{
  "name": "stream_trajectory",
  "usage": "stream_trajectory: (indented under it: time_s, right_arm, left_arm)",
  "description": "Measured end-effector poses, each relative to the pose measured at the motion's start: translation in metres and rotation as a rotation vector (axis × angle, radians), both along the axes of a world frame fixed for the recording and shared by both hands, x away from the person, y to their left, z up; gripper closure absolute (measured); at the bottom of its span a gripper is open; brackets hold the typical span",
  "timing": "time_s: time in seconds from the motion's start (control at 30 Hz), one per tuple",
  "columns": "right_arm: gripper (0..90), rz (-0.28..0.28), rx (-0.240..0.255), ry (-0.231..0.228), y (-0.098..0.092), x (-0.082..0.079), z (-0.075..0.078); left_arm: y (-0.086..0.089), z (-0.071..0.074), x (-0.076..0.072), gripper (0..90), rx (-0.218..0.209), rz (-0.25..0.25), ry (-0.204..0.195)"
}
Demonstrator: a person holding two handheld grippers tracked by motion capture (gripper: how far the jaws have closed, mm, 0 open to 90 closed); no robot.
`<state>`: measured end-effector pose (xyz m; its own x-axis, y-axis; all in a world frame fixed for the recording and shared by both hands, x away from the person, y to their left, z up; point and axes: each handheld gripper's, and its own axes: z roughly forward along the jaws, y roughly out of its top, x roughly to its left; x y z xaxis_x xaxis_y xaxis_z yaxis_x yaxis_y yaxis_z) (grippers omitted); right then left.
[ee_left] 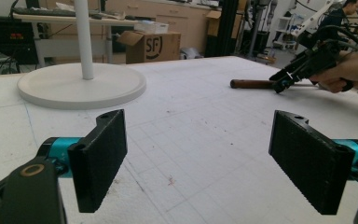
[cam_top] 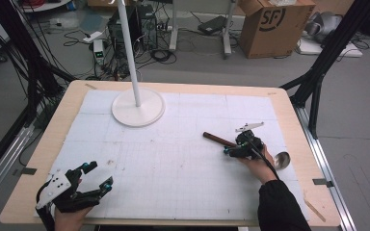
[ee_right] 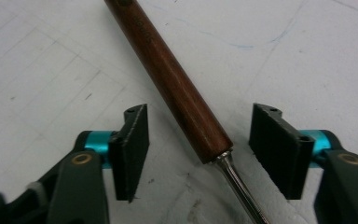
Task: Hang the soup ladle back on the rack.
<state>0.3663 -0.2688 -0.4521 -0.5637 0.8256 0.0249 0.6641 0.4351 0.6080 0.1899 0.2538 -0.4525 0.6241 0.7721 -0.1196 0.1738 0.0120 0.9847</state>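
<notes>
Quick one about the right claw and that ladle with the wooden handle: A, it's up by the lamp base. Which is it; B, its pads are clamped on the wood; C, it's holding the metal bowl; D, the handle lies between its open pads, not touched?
D: in the right gripper view the wooden handle lies on the table between the right claw pads, with a gap on each side.

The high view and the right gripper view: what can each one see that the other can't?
The high view adds the ladle's shiny bowl, the white lamp base, the left gripper with open jaws, and the cardboard box. The right gripper view adds a close look at the right gripper, its pads either side of the handle without touching. Both show the wooden handle lying on the white mat.
</notes>
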Motion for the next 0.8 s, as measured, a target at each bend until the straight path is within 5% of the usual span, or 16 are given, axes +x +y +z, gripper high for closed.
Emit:
stream_trajectory:
  time_s: [0.03, 0.27, 0.6, 0.8]
  right_arm:
    - [50.0, 0.005, -0.001, 0.022, 0.001, 0.002, 0.002]
    - [51.4, 0.001, -0.064, 0.127, 0.01, 0.013, 0.011]
    - [65.7, 0.047, -0.102, 0.104, 0.011, 0.012, 0.012]
    - [73.2, 0.084, -0.182, 0.154, 0.024, 0.015, 0.018]
  left_arm:
    - [0.0, 0.0, 0.0, 19.7, -0.001, 0.001, 0.0]
    - [0.0, 0.0, 0.0, 19.8, -0.001, 0.0, 0.0]
    - [0.001, 0.0, 0.0, 19.8, -0.001, 0.0, -0.001]
    - [0.0, 0.0, -0.001, 19.8, 0.002, 0.0, -0.001]
